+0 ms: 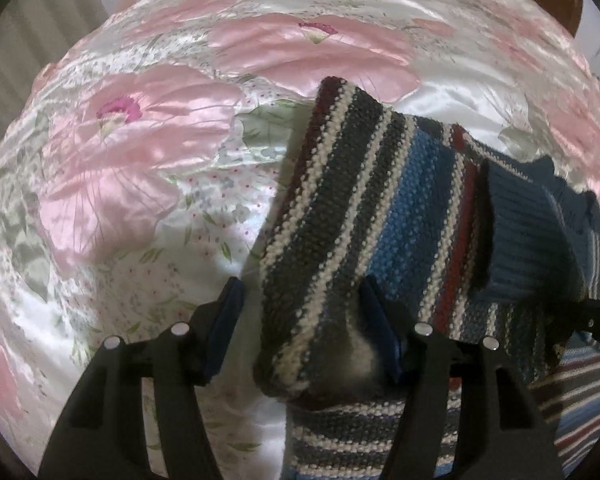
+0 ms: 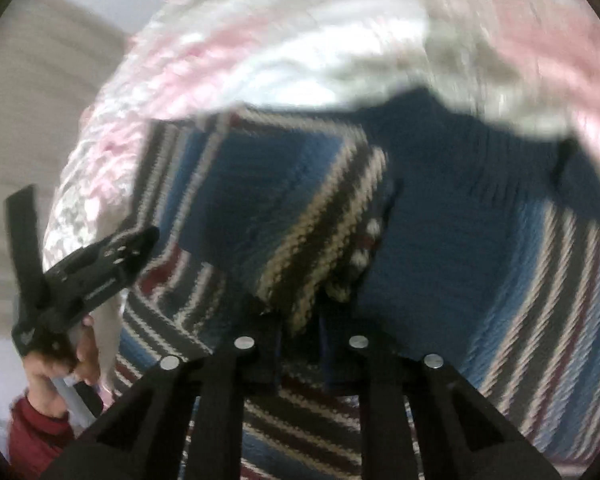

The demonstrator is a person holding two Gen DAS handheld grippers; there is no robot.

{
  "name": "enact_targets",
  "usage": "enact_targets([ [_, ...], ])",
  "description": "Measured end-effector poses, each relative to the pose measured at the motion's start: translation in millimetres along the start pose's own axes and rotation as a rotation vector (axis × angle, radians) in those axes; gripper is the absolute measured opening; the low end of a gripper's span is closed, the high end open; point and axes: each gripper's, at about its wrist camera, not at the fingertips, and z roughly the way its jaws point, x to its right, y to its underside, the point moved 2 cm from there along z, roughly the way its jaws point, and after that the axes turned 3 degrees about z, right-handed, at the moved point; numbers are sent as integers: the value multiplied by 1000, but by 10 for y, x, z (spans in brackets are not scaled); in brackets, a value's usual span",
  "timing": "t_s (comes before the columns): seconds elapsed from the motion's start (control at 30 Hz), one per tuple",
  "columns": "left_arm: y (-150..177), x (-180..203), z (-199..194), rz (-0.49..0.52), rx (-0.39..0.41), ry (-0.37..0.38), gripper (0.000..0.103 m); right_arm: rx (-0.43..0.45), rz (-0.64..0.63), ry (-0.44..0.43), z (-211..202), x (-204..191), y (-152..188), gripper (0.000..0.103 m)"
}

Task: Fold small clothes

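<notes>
1. Knitted wool, striped blue, grey, cream and dark red: a small sweater fills the right half of the left wrist view, lying on a bed under a satin floral bedspread in pink and white.
2. Same view: left hand-held gripper has its jaws spread wide. A lifted, folded sleeve runs up between the two fingers. The right finger touches the knit; the left finger stands apart from it, over bare bedspread.
3. Same view: a ribbed plain-blue cuff or hem lies on the sweater at right. A bit of dark mechanism shows at the right edge, likely the other tool.
4. Right wrist view, motion-blurred: the sweater spreads across the bed, bedspread behind it.
5. Right hand-held gripper has its fingers close together, pinching a striped fold of the knit.
6. Only this view shows the left hand-held gripper's body from outside, held by a hand with a red sleeve at lower left. Its fingertips cannot be made out here.
7. Only the left view gives sharp stripe and flower detail.
</notes>
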Motion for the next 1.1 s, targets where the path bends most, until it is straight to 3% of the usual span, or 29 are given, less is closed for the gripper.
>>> enact_targets([
  [0.1, 83, 24, -27, 8, 20, 7, 62, 87, -54, 17, -222, 21, 27, 14],
  [0.17, 112, 70, -22, 23, 30, -11, 63, 56, -47, 52, -172, 130, 83, 14],
  [0.23, 115, 100, -2, 33, 32, -34, 64, -14, -21, 127, 25, 309, 150, 22],
  [0.33, 90, 115, -15, 25, 25, -32, 65, -5, 1, 104, -3, 415, 169, 28],
  [0.43, 57, 93, -42, 28, 11, -11, 65, 36, -23, 177, -187, 375, 142, 44],
  [0.47, 52, 73, -75, 23, 6, 6, 65, 59, -39, 187, -285, 340, 135, 55],
  [0.5, 44, 57, -95, 18, 5, 19, 67, 71, -44, 182, -349, 323, 139, 67],
  [0.63, 84, 27, -111, 24, 6, 44, 73, 99, -20, 123, -596, 455, 209, 82],
  [0.73, 115, 21, -100, 18, 13, 50, 74, 87, 42, -3, -702, 715, 308, 93],
  [0.87, 126, 33, -90, -6, 10, 44, 75, 53, 146, -3, -641, 1000, 316, 93],
  [0.93, 120, 47, -106, -3, 7, 41, 75, 37, 185, -14, -556, 1110, 319, 88],
  [1.0, 117, 42, -149, -10, 6, 54, 76, 29, 223, -34, -476, 1207, 306, 62],
  [1.07, 105, 22, -219, -26, 16, 53, 76, 30, 246, -43, -414, 1249, 275, 52],
  [1.1, 94, 6, -257, -33, 25, 48, 76, 35, 243, -48, -414, 1240, 265, 38],
])
